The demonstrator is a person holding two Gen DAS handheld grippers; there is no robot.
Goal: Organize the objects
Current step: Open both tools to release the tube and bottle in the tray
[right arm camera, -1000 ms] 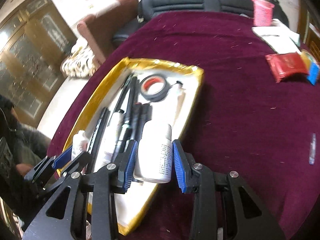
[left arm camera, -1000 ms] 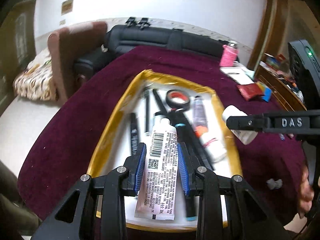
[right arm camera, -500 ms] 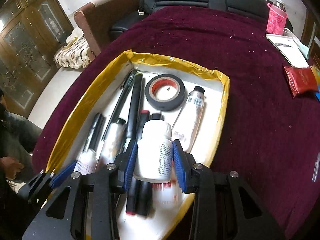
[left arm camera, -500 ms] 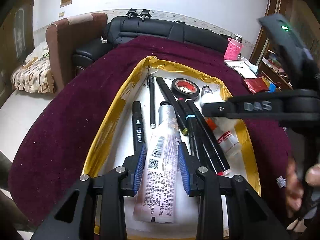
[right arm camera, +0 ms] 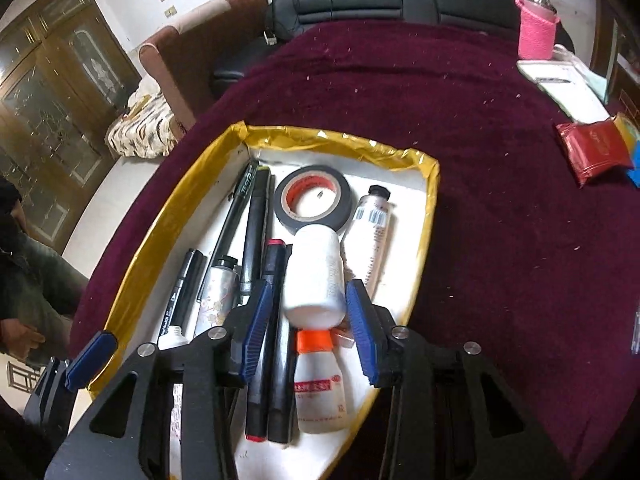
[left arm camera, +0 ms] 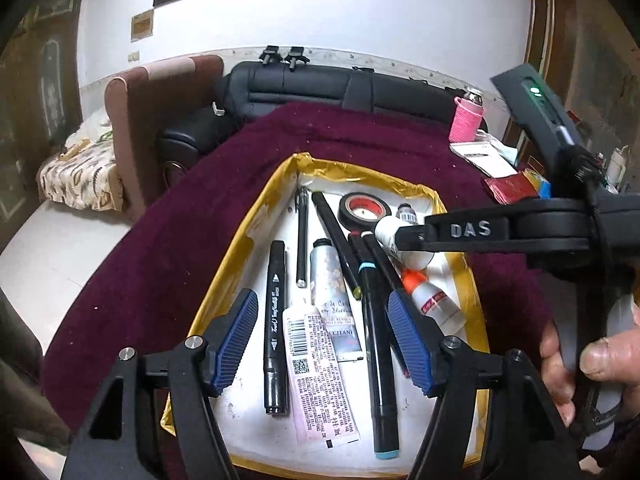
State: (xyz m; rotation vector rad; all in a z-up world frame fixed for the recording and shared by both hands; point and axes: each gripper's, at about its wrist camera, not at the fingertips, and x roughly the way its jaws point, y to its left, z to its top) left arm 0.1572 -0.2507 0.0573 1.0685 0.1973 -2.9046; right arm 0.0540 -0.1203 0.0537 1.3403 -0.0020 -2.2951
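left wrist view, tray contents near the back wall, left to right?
Thin pen → long black marker → tape roll → small capped tube, all inside the gold-rimmed tray.

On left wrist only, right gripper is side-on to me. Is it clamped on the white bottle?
Observer: Doesn't look like it. In the right wrist view the right gripper is open, with a gap between one finger and the white bottle.
Operator: I only see a black cap behind that bottle. What is it?
Observer: A barcoded tube, lying flat beside the tape roll, along the right wall of the tray.
Operator: Anything loose outside the tray on that side?
Observer: A slim pale item on the maroon cloth, too blurred to identify.
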